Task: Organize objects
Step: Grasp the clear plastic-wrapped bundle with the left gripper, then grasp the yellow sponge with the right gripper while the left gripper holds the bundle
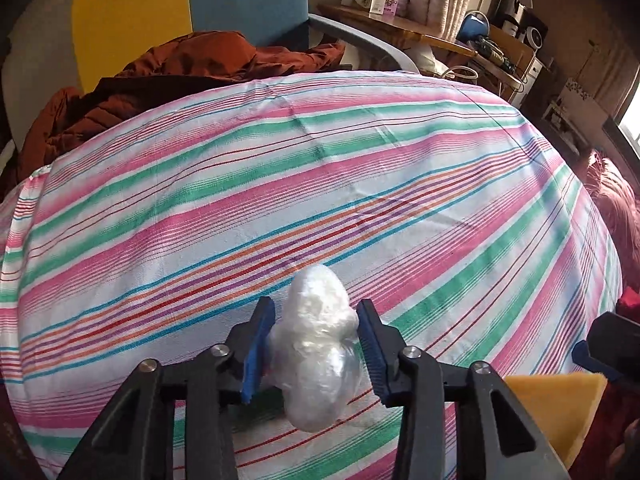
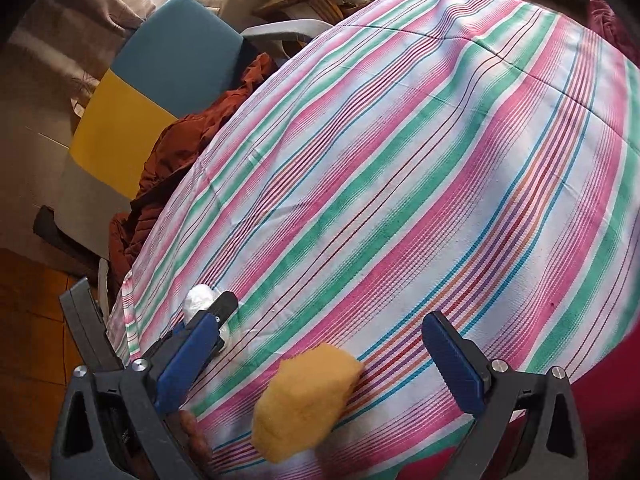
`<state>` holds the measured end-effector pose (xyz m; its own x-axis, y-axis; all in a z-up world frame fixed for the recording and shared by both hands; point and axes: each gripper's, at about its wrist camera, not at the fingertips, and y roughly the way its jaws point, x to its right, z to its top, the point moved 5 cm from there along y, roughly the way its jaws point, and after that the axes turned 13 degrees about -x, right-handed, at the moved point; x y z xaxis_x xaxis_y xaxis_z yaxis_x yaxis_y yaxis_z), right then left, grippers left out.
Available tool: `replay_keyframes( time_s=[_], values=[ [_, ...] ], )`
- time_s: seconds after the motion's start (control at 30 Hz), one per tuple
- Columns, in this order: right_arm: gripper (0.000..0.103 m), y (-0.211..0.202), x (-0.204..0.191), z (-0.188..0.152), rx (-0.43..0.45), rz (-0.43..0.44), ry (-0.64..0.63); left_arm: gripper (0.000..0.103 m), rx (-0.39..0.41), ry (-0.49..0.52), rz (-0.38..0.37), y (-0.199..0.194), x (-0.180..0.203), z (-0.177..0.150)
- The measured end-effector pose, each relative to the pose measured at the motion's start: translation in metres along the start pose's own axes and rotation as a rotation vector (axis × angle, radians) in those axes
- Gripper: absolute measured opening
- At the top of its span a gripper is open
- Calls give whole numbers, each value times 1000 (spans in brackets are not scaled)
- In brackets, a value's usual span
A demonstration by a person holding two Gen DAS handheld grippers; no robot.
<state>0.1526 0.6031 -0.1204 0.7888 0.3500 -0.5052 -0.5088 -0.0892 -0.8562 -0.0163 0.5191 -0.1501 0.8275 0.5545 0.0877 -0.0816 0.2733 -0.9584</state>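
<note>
In the lower middle of the left wrist view, the left gripper [image 1: 316, 340] pinches a crumpled ball of clear plastic wrap [image 1: 318, 354]; both blue pads touch its sides, and the soft ball bulges out above and below them. It seems to be held across its narrow waist, probably because this part gives the firmest grip on so light a thing. The ball is just over the striped cloth [image 1: 320, 184] that covers the surface. In the right wrist view, the right gripper [image 2: 320, 364] is spread wide, and the yellow sponge [image 2: 306, 398] lies between its fingers at the bottom centre, touching neither pad. I judge that the fingers straddle it to prepare a grasp.
</note>
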Motion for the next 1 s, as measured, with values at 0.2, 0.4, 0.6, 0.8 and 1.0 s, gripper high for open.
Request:
replay_keyframes(
  time_s=[0.2, 0.4, 0.6, 0.8, 1.0],
  values=[
    [103, 7, 1, -1, -35, -32, -12, 36, 7, 20, 4, -8, -9, -17],
    [103, 18, -1, -4, -83, -75, -43, 36, 20, -5, 14, -20, -24, -47],
    [101, 26, -13, -10, -116, -109, -114, 37, 39, -3, 26, -32, -33, -85],
    [100, 35, -17, -16, -152, -147, -154, 38, 54, -12, 1, -40, -40, -110],
    [100, 37, -18, -18, -154, -159, -170, 38, 57, -32, -35, -43, -46, -120]
  ],
)
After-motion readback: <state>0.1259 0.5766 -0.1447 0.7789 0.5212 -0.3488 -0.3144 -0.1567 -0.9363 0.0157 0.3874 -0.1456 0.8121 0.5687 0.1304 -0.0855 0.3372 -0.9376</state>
